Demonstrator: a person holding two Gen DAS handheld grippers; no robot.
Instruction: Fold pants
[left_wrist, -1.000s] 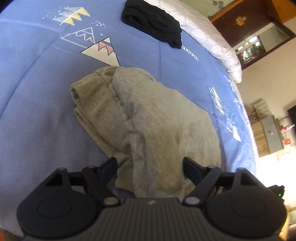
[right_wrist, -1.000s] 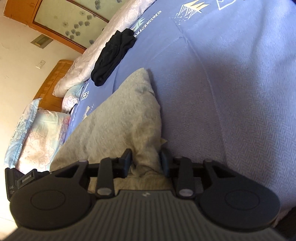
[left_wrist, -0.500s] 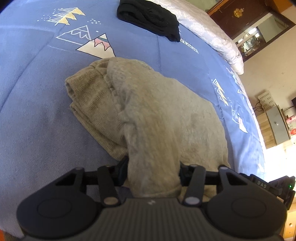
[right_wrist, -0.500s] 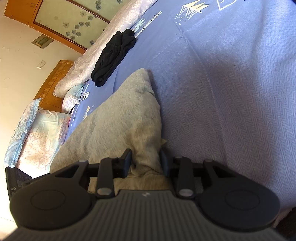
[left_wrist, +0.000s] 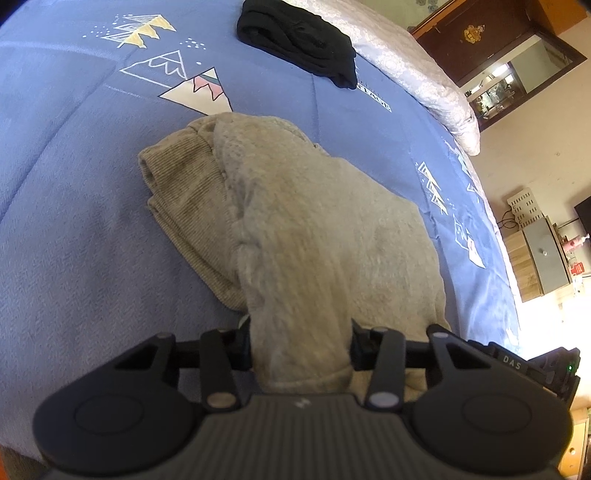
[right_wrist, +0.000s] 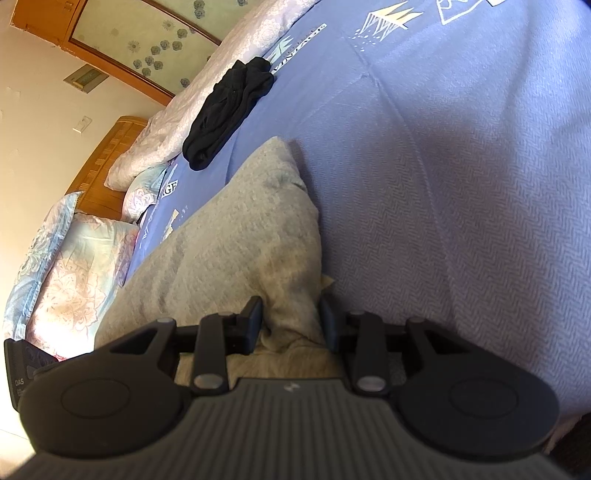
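Beige pants (left_wrist: 314, 236) bunch between each closed hand-held gripper's (left_wrist: 299, 347) jaws.

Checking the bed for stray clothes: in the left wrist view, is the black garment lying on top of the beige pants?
No, the black garment lies apart from the beige pants, with bare blue bedspread between them.

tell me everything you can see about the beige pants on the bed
The beige pants are a soft, fleecy garment lying bunched and partly folded on the blue bedspread. A ribbed band, doubled over, shows at one side. The near edge is lifted off the bed: the left gripper is closing its jaws on a thick fold, and the right gripper is shut on another fold. Nothing else touches them; the black garment lies apart.
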